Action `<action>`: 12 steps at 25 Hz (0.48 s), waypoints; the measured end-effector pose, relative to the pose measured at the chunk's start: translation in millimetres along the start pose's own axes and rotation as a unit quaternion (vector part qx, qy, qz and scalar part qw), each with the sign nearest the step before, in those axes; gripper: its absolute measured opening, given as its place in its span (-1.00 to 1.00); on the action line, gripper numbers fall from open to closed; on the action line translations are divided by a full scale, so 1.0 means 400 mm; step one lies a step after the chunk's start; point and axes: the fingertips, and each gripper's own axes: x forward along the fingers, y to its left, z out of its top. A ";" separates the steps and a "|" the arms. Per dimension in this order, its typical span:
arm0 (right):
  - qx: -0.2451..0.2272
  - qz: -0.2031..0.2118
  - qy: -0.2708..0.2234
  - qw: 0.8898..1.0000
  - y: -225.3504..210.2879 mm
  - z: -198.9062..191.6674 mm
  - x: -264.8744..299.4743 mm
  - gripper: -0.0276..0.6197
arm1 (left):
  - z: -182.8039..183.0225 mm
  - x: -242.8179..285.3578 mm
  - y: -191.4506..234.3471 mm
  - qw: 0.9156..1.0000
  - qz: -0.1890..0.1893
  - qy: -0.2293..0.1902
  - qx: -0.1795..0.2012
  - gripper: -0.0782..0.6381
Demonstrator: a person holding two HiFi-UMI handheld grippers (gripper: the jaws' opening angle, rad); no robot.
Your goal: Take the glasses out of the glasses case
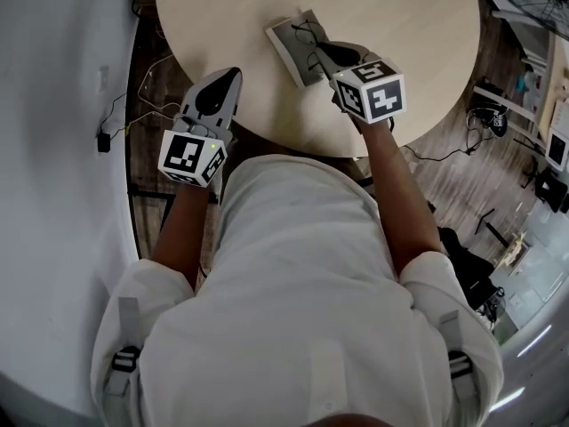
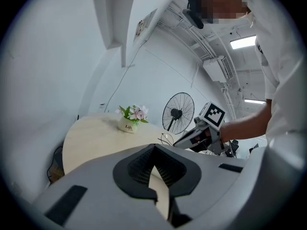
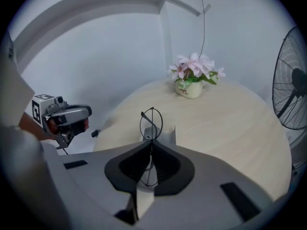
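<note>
The grey glasses case (image 1: 286,43) lies open on the round wooden table (image 1: 391,25), near its front edge. My right gripper (image 1: 324,52) is just over the case and tilts down. In the right gripper view its jaws (image 3: 149,145) are shut on the thin black wire glasses (image 3: 151,121), which stand on edge above the case (image 3: 168,134). My left gripper (image 1: 231,76) hovers at the table's left front edge, apart from the case. Its jaws (image 2: 154,147) are shut with nothing between them. The left gripper view also catches the right gripper (image 2: 204,132) and the glasses (image 2: 166,139).
A small white pot of pink flowers (image 3: 192,83) stands on the far side of the table. A standing fan (image 3: 293,95) is beyond the table's right edge. Cables and equipment lie on the wooden floor (image 1: 498,123) to the right.
</note>
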 end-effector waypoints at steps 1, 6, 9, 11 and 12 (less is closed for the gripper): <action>-0.004 0.000 -0.018 1.000 -0.001 0.019 -0.032 -0.82 | 0.015 0.001 -0.013 1.000 0.001 -0.002 0.006 -0.76; -0.031 0.000 -0.140 0.990 -0.025 0.127 -0.265 -0.82 | 0.134 0.023 -0.132 0.999 -0.002 -0.018 0.045 -0.76; -0.056 -0.007 -0.220 0.974 0.004 0.178 -0.383 -0.82 | 0.184 0.007 -0.173 0.996 -0.008 -0.032 0.080 -0.76; -0.078 -0.015 -0.261 0.962 0.036 0.202 -0.454 -0.82 | 0.210 -0.015 -0.191 0.994 -0.006 -0.042 0.100 -0.76; -0.089 -0.019 -0.280 0.956 0.052 0.212 -0.485 -0.82 | 0.221 -0.026 -0.194 0.993 -0.005 -0.048 0.106 -0.76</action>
